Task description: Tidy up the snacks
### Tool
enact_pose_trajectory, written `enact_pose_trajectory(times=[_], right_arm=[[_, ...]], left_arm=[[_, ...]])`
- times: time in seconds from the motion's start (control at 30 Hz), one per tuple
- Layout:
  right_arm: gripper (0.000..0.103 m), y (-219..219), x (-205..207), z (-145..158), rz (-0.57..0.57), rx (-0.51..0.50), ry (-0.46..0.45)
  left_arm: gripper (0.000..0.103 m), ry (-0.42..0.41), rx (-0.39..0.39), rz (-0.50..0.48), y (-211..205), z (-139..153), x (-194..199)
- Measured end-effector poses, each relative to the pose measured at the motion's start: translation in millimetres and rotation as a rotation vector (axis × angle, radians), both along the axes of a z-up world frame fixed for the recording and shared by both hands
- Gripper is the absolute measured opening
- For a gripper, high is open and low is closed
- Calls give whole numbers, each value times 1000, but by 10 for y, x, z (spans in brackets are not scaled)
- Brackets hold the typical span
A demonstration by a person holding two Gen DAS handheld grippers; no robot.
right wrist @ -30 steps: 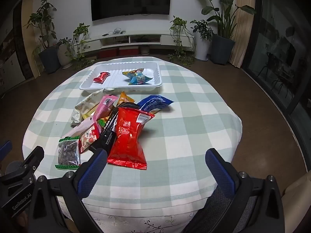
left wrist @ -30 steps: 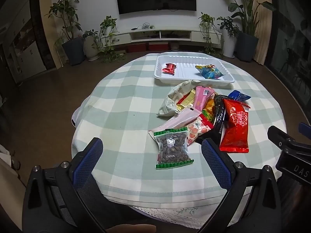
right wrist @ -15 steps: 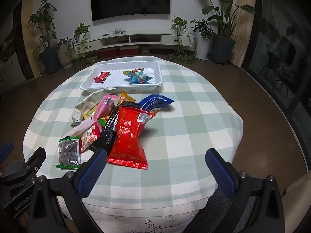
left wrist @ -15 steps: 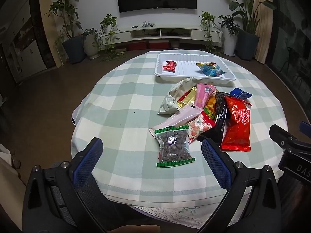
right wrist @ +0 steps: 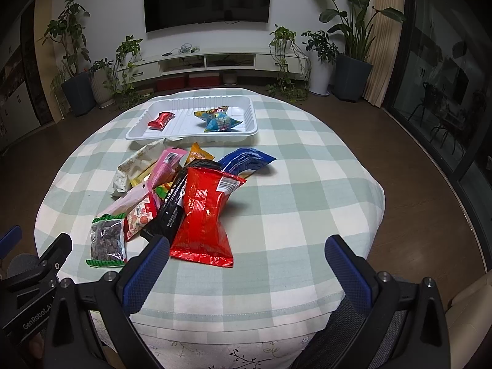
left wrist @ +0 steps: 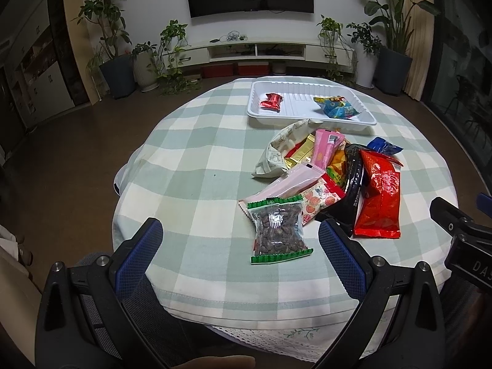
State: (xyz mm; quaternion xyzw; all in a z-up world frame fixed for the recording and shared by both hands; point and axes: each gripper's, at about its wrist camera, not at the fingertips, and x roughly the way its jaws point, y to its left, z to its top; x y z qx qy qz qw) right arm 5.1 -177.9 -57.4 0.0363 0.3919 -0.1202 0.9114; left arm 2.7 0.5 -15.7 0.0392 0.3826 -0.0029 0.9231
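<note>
Both the left claw (left wrist: pixel 240 243) and the right claw (right wrist: pixel 247 253) hang wide open and empty at the near edge of the table (left wrist: pixel 196 166), where a pile of snack bags (right wrist: pixel 184 190) lies just in front of the white tray (right wrist: pixel 140 130) holding two small packs

"GenRobot.AI" stands on the left gripper (right wrist: pixel 33 316); "DAS" shows on the right gripper (left wrist: pixel 470 264).

Tray (left wrist: pixel 310 120) at table's (left wrist: pixel 200 153) far side, two snacks inside, snack pile (left wrist: pixel 326 181) before it
</note>
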Motion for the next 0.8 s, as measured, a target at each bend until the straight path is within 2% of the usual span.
enact_pose_trajectory(times=[0.8], right_arm=[[103,6,23,-28,1,-2,6]], left_arm=[[103,19,5,4,21,-84,36]])
